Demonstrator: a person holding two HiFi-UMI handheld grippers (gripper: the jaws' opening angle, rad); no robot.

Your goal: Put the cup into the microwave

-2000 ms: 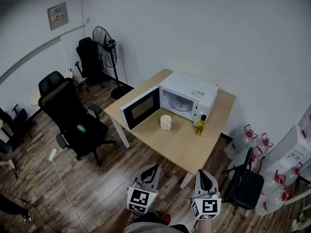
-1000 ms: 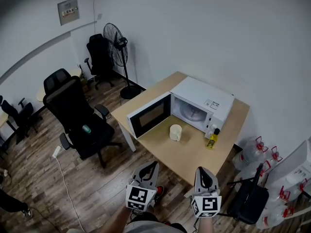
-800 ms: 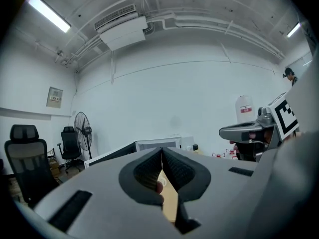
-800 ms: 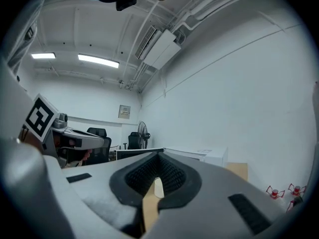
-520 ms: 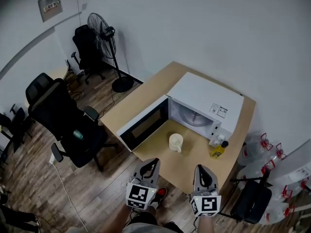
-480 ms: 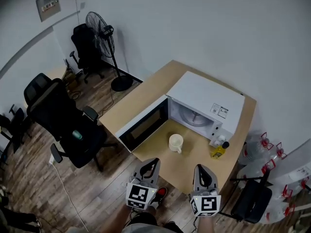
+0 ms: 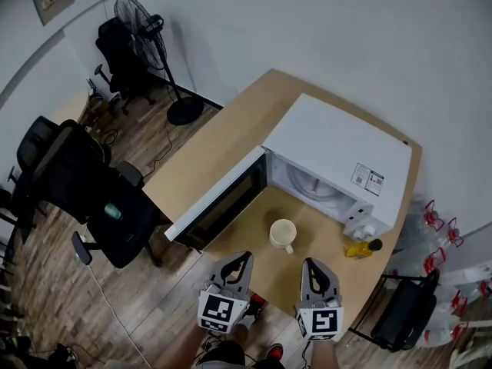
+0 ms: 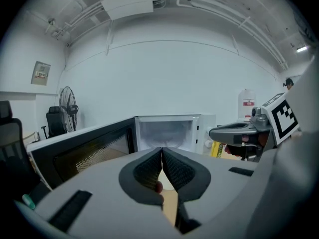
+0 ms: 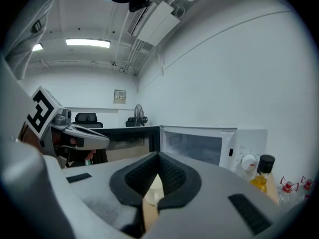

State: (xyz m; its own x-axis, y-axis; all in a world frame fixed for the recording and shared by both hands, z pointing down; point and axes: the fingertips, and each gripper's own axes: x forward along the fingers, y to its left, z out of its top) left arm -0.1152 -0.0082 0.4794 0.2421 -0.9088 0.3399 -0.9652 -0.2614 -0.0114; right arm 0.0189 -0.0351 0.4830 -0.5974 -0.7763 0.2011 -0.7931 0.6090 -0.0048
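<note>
A cream cup (image 7: 283, 234) stands upright on the wooden table (image 7: 223, 141), just in front of the white microwave (image 7: 338, 156). The microwave's door (image 7: 219, 200) hangs open to the left. My left gripper (image 7: 237, 267) and right gripper (image 7: 314, 272) hover side by side at the table's near edge, short of the cup, both shut and empty. In the left gripper view the shut jaws (image 8: 162, 149) point at the open cavity (image 8: 167, 132). In the right gripper view the cup (image 9: 155, 190) shows just behind the shut jaws (image 9: 158, 155).
A yellow bottle (image 7: 360, 247) stands by the microwave's front right corner. Black office chairs (image 7: 84, 191) and a standing fan (image 7: 138, 21) are left of the table. A dark chair (image 7: 400, 314) and water jugs (image 7: 438, 229) sit to the right.
Both grippers have come forward and lower toward the table's near edge. The cup and microwave now appear closer and larger. Both grippers stay shut.
</note>
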